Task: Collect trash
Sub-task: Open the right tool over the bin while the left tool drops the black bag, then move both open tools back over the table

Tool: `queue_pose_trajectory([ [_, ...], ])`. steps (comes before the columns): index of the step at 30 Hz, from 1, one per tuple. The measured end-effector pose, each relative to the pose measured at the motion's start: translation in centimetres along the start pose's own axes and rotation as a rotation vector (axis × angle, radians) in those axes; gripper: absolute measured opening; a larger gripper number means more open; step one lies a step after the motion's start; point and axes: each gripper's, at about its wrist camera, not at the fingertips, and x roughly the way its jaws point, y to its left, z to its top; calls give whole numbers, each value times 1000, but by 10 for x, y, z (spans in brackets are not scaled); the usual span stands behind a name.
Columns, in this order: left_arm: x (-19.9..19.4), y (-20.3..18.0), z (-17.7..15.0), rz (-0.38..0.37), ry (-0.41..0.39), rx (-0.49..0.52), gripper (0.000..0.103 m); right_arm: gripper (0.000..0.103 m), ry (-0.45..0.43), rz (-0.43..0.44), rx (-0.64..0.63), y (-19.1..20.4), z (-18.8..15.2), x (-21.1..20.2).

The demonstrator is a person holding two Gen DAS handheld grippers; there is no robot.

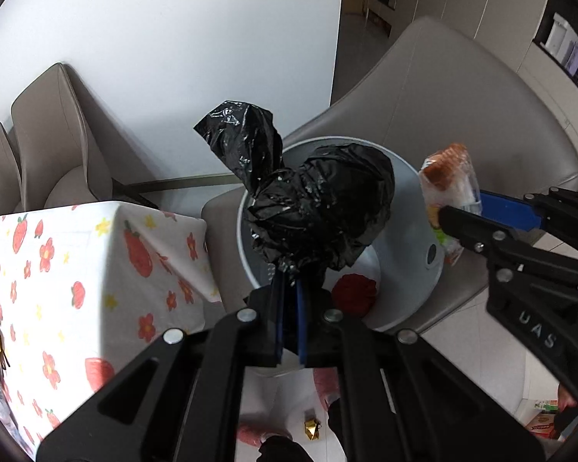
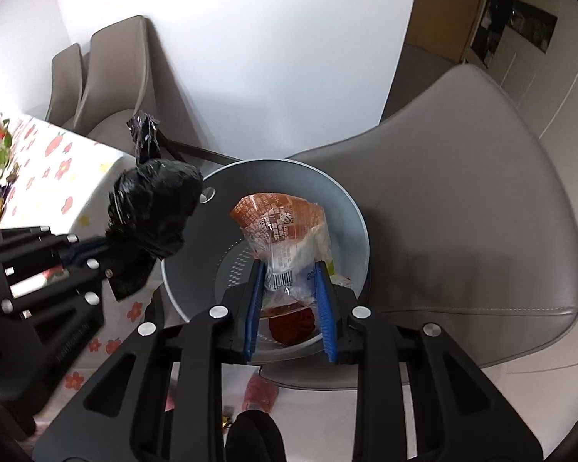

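two claws, two pieces of trash over one bin

one knotted black plastic bag [image 1: 320, 200] hangs over the near rim of a single grey round bin [image 2: 339, 200], pinched at its lower end by the left claw [image 1: 289, 288], whose blue pads are squeezed almost together on the bag's plastic. one clear snack wrapper [image 2: 281, 231] with an orange printed top and a barcode sits directly above the bin's opening, between the two blue fingers [image 2: 255, 292] of the right claw [image 2: 289, 273]; that claw stands at a moderate gap, both pads against the wrapper's sides. one dark red lump [image 2: 293, 325] lies on the bin's floor below the wrapper. the bin rests on the seat of one large grey chair [image 2: 462, 200]. two more grey chairs [image 1: 54, 134] stand along the white wall. one table [image 1: 96, 269] under a white cloth printed with strawberries and flowers sits just left of the bin. one small gold object [image 1: 311, 428] lies on the pale floor.
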Motion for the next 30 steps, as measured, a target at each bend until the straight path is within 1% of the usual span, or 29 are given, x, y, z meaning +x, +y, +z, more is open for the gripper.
queue_pose_trajectory([
  [3,10,-4,0,17,14,17,6,27,20,-7,11,-5,1,4],
  [5,14,-5,-6,30,18,28,9,28,23,-1,17,-9,3,8],
  [6,17,-7,-5,37,21,29,9,30,22,-1,19,-10,1,8],
  [8,23,-5,-5,30,33,28,10,36,17,-4,16,-11,0,5],
  [12,29,-3,-3,18,55,11,11,38,6,-18,16,-13,-2,0],
  [14,29,-1,-4,8,59,1,20,38,-1,-23,21,-18,-2,-2],
  [16,24,-1,-5,10,39,-10,61,38,-9,-25,24,-22,-2,-6],
  [17,19,0,-5,18,15,-17,67,38,-13,-27,24,-23,-2,-8],
  [18,17,-1,-6,21,-3,-19,69,38,-18,-29,25,-23,-3,-10],
  [23,7,5,-9,41,-28,-13,69,38,-35,-25,8,-16,-1,-18],
  [26,-3,21,-17,65,-39,-46,69,38,-39,-8,-33,-1,3,-19],
  [28,-12,40,-26,93,-45,-84,69,38,-41,15,-68,14,6,-20],
  [30,-20,59,-34,123,-49,-125,69,38,-45,47,-119,38,11,-20],
])
